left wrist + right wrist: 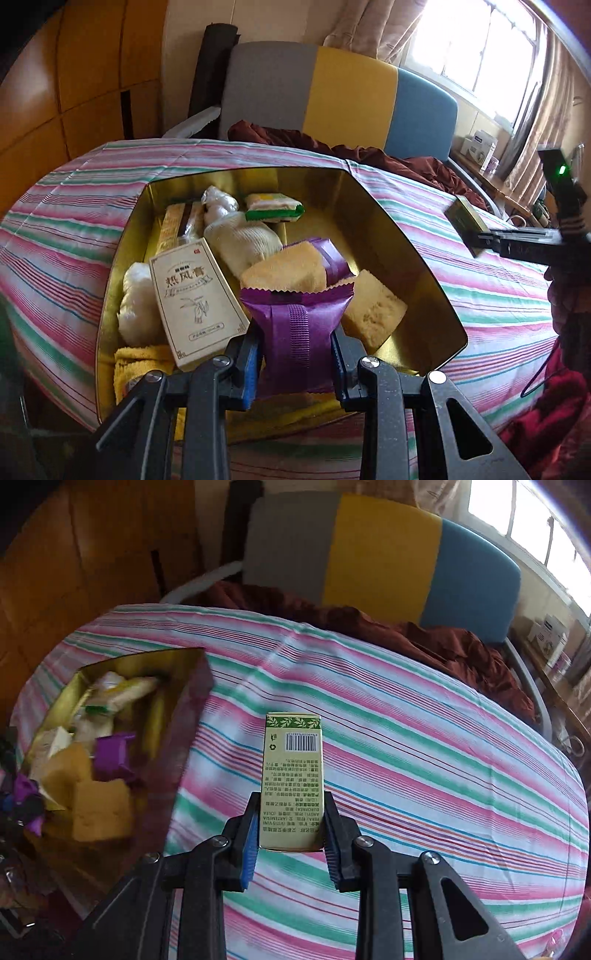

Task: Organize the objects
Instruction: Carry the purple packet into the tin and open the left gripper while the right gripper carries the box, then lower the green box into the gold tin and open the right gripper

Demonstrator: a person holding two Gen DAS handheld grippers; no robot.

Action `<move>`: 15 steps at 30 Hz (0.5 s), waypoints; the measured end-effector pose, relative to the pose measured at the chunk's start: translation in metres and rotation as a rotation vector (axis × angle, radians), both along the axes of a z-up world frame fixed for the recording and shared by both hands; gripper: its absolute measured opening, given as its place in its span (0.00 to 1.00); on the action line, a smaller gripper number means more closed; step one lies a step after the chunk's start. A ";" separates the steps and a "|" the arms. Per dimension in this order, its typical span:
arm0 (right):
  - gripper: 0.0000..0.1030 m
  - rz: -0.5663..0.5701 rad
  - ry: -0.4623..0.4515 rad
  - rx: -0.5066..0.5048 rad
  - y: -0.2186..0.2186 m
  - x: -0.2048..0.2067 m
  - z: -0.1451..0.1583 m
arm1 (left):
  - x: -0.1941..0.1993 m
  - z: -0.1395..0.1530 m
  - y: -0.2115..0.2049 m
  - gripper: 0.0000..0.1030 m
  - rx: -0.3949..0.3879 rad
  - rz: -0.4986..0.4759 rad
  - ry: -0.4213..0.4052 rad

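Through the left wrist camera I saw my left gripper [295,354] with its jaws clenched on a purple crinkled foil packet [295,328], which it held over the near part of a gold metal tin [417,258]. The tin lay on a bed with a pink, green and white striped sheet [480,288]. Inside the tin I saw a cream carton with dark printed characters [195,302], two yellow sponge blocks [369,314], a white knitted cloth roll [240,240], a green-edged flat sachet [275,208], a white plastic-wrapped bundle [138,306] and a yellow towel [144,365] at the near left corner. A second purple packet [332,258] lay behind the nearer sponge. At the right edge my right gripper [480,240] showed from the side, carrying a small box above the sheet, well apart from the tin.

Through the right wrist camera the right gripper [291,823] had its jaws closed on a pale yellow-green narrow carton with a barcode and a leaf band [291,775], which stood out forward between the blue pads [249,842] above the striped sheet [424,775]. The gold tin [155,672] was at the left, blurred, with its sponges and a purple packet inside. A dark red crumpled blanket [443,642] lay at the far end of the bed, before a grey, yellow and blue headboard [376,550].
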State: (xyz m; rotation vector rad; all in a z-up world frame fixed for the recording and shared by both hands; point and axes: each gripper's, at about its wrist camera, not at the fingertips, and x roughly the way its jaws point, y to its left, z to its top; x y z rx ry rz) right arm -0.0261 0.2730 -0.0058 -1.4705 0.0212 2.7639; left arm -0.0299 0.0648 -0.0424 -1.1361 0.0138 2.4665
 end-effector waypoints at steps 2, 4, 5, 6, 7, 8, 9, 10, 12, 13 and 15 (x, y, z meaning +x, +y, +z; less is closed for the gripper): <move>0.29 0.051 0.011 -0.015 -0.026 -0.006 0.003 | 0.000 -0.002 0.002 0.31 -0.002 -0.012 -0.003; 0.29 0.095 0.007 -0.029 -0.049 -0.013 0.003 | -0.001 -0.004 0.005 0.32 -0.011 -0.010 -0.002; 0.29 0.110 0.003 -0.032 -0.058 -0.016 0.001 | -0.002 -0.005 0.006 0.33 -0.012 -0.011 -0.002; 0.29 0.124 -0.003 -0.034 -0.066 -0.019 0.000 | -0.003 -0.005 0.006 0.34 -0.012 -0.008 -0.001; 0.29 0.133 -0.011 -0.038 -0.073 -0.022 -0.003 | -0.004 -0.006 0.006 0.37 -0.014 -0.004 -0.004; 0.29 0.139 -0.019 -0.044 -0.078 -0.025 -0.006 | -0.005 -0.006 0.005 0.42 -0.012 -0.004 -0.011; 0.29 0.143 -0.022 -0.044 -0.083 -0.028 -0.008 | -0.006 -0.006 0.004 0.44 -0.002 -0.004 -0.014; 0.29 0.142 -0.023 -0.037 -0.087 -0.031 -0.011 | -0.006 -0.006 0.003 0.45 0.002 -0.004 -0.013; 0.29 0.140 -0.032 -0.028 -0.092 -0.036 -0.016 | -0.005 -0.004 0.003 0.56 -0.001 -0.006 0.003; 0.29 0.139 -0.040 -0.034 -0.093 -0.039 -0.019 | -0.004 -0.002 0.003 0.58 0.001 -0.009 0.014; 0.33 0.133 -0.056 -0.045 -0.093 -0.041 -0.025 | -0.002 0.002 0.002 0.68 -0.006 -0.001 0.033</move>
